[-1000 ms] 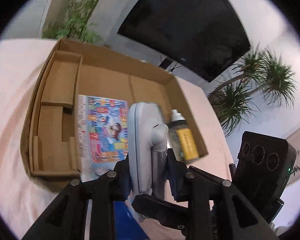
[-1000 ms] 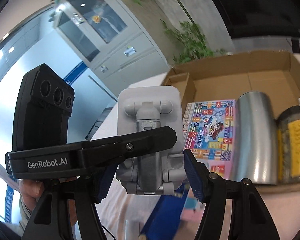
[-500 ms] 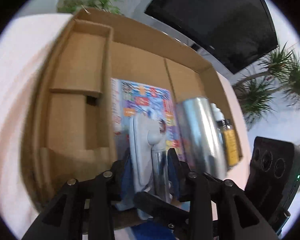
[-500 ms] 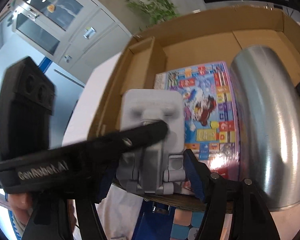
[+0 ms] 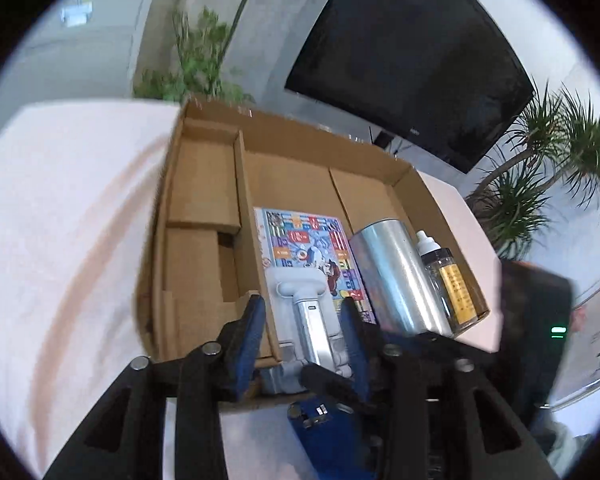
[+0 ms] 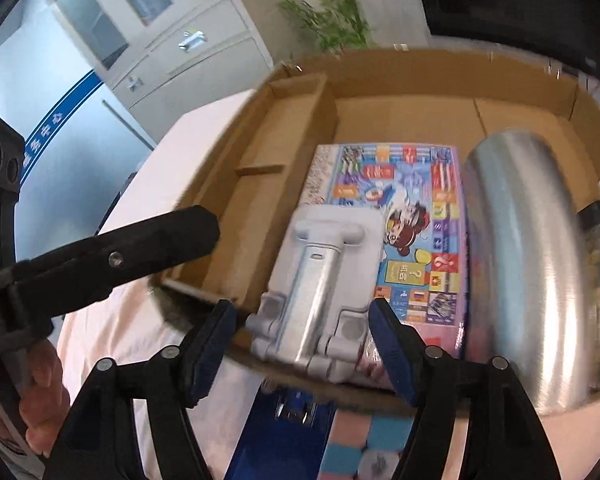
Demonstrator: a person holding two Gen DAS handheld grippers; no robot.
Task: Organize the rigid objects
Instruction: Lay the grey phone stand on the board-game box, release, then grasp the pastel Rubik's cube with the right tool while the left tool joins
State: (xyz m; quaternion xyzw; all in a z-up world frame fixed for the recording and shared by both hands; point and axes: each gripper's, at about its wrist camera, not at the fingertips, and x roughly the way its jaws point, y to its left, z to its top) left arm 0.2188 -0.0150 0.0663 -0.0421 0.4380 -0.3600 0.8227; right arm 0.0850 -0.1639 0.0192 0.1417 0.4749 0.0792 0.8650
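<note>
A pale pink counter (image 5: 72, 220) carried an open cardboard box (image 5: 204, 216), with a dark screen (image 5: 412, 52) and plants on the wall behind. Inside the box, a colourful game board (image 6: 416, 216) lay flat; at its 3 o'clock lay a silver cylinder (image 6: 528, 256), then a yellow-labelled bottle (image 5: 448, 280). A grey phone stand (image 6: 324, 280) rested on the board's near end, over the box's front wall. My left gripper (image 5: 300, 336) and right gripper (image 6: 300, 344) both stood spread wide either side of it, gripping nothing.
</note>
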